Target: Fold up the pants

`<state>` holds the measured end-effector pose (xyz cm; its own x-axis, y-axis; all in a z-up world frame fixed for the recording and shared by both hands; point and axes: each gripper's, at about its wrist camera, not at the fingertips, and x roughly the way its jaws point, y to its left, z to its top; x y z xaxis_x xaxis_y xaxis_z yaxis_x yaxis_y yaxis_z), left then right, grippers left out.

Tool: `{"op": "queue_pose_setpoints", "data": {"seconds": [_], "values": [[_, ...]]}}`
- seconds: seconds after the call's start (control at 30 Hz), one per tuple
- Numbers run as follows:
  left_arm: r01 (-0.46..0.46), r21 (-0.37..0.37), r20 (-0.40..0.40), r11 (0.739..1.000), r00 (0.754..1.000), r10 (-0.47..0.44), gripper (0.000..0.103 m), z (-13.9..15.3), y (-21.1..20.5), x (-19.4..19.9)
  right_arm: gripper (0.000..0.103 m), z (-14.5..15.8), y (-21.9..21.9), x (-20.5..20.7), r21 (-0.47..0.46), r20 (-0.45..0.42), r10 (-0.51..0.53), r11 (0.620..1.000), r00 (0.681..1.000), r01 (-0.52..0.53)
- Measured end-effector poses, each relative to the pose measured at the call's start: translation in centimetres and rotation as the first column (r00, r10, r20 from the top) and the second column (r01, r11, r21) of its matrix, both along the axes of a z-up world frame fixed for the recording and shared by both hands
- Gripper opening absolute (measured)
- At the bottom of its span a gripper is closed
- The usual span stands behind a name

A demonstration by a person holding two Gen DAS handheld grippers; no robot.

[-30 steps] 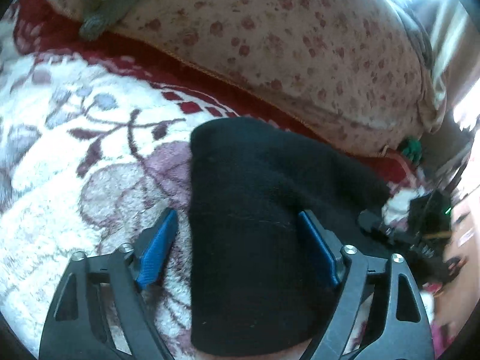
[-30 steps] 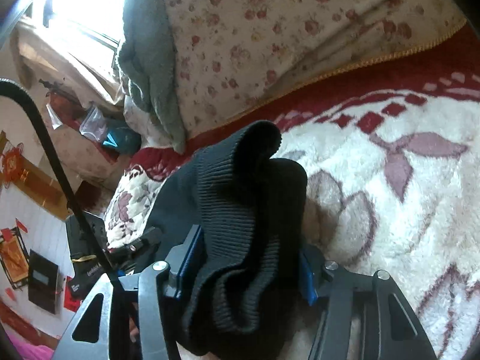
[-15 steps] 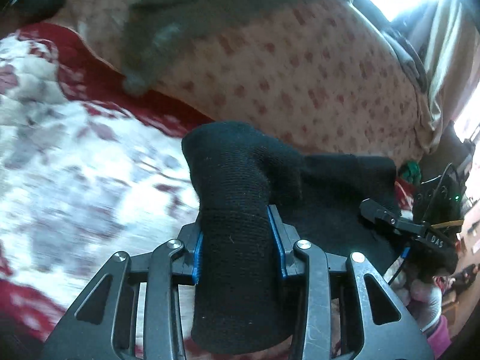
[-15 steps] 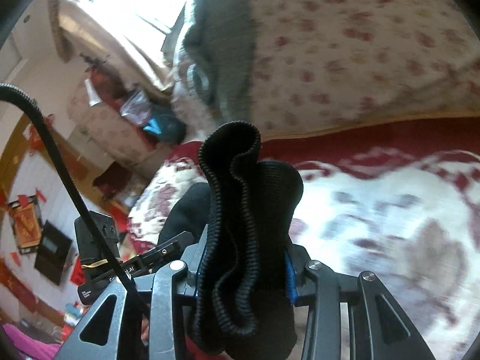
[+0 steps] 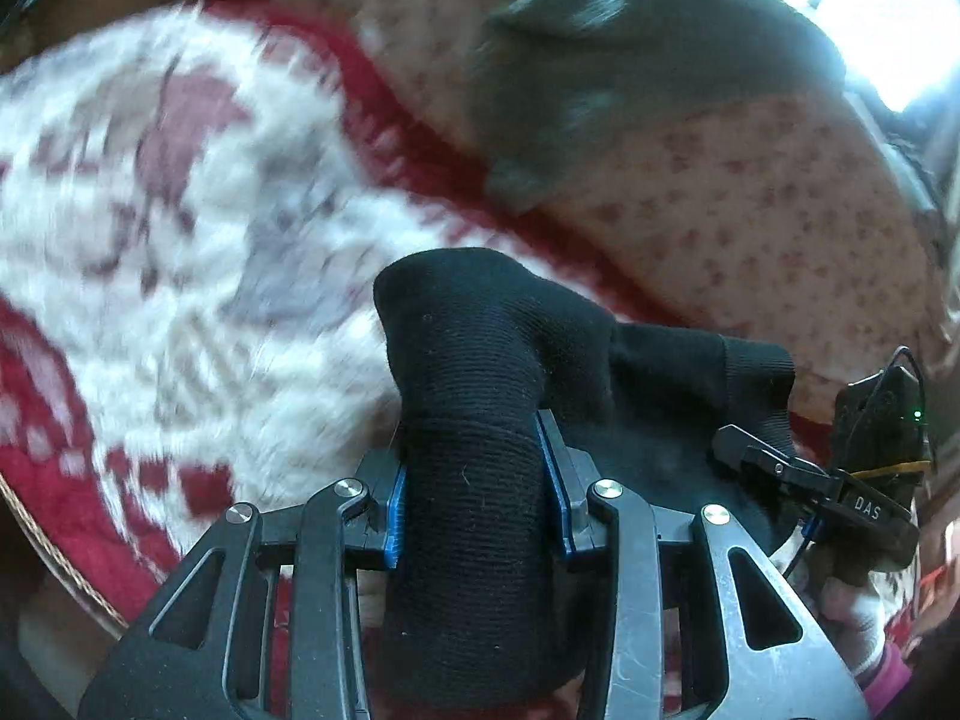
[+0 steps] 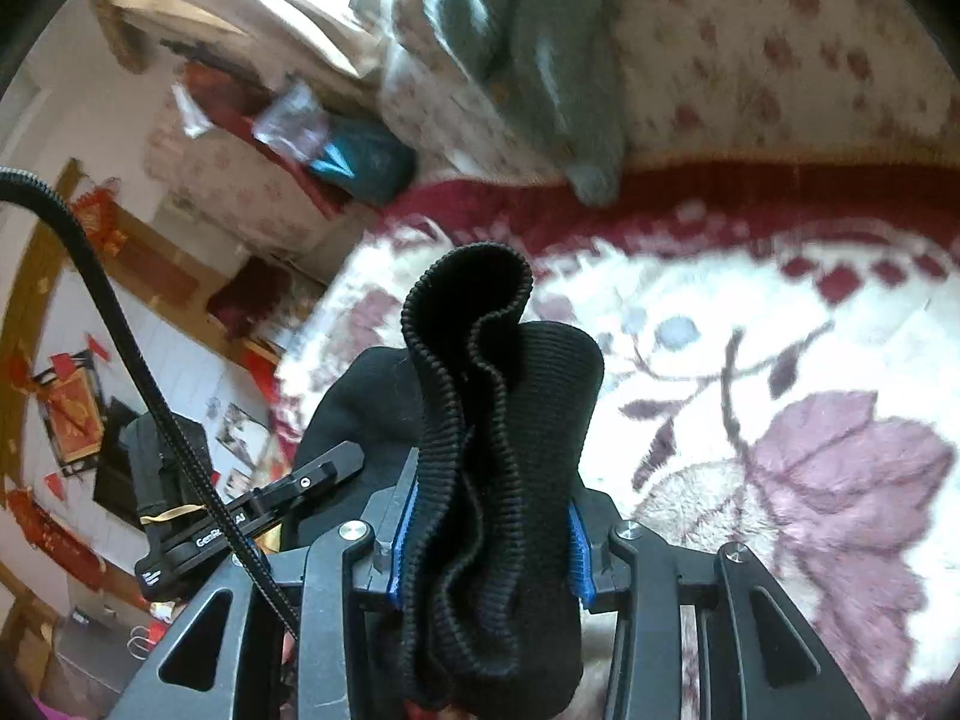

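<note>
The black knit pants (image 5: 474, 360) are bunched up between the blue pads of my left gripper (image 5: 474, 480), which is shut on a fold of the fabric. From there the cloth stretches right toward one finger (image 5: 762, 459) of the right gripper. In the right wrist view the ribbed waistband of the pants (image 6: 480, 396) stands up in wavy layers, with my right gripper (image 6: 486, 534) shut on it. A finger (image 6: 312, 480) of the left gripper shows at the lower left. Both ends hang just above the plush blanket (image 5: 180, 240).
The white and red floral blanket (image 6: 780, 360) covers the bed. A rolled floral quilt (image 5: 780, 240) with a grey cloth (image 5: 630, 60) on top lies along the far side. A gloved hand (image 5: 852, 618) holds the right gripper. Beyond the bed's left edge are furniture and a teal bag (image 6: 360, 162).
Both grippers went from wide around the pants to pinched on the fabric. They have lifted it slightly and swept sideways across the bed, so the grey cloth and quilt now sit nearer the middle of both views.
</note>
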<state>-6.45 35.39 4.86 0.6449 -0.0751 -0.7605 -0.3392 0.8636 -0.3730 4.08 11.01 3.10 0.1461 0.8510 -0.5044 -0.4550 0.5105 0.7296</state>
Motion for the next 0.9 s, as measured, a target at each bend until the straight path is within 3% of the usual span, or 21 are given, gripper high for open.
{"op": "queue_pose_setpoints", "data": {"seconds": [0.03, 0.17, 0.23, 0.3, 0.53, 0.9], "values": [[-0.020, -0.024, -0.019, 0.999, 1.000, 0.020, 0.040, -1.2, 0.5, -0.1, 0.044, -0.8, 0.2, 0.2, -0.039, -0.011, -0.006, 0.999, 1.000, 0.006], [-0.091, -0.072, -0.019, 0.993, 0.996, 0.090, 0.082, -2.8, 1.8, -1.0, 0.056, -1.7, -0.6, 0.7, -0.103, -0.018, -0.030, 0.994, 0.999, 0.028], [-0.110, -0.111, -0.031, 0.988, 0.994, 0.107, 0.084, -3.3, 2.5, -1.6, 0.056, -0.9, -1.0, 0.7, -0.141, 0.006, -0.033, 0.989, 0.999, 0.034], [-0.130, -0.100, -0.049, 0.986, 0.991, 0.126, 0.084, -3.1, 2.5, -2.0, 0.056, 0.5, -1.5, 0.3, -0.164, 0.045, -0.041, 0.985, 0.998, 0.048], [-0.191, 0.135, -0.027, 0.972, 0.980, 0.196, 0.083, 0.9, -0.5, -3.6, 0.056, 5.2, -2.0, -1.8, -0.199, 0.196, -0.027, 0.978, 0.980, 0.067], [-0.195, 0.291, 0.053, 0.937, 0.981, 0.187, 0.083, 4.1, -5.1, -4.8, 0.056, 6.7, 0.6, -5.9, -0.297, 0.314, 0.041, 0.953, 0.949, 0.057]]}}
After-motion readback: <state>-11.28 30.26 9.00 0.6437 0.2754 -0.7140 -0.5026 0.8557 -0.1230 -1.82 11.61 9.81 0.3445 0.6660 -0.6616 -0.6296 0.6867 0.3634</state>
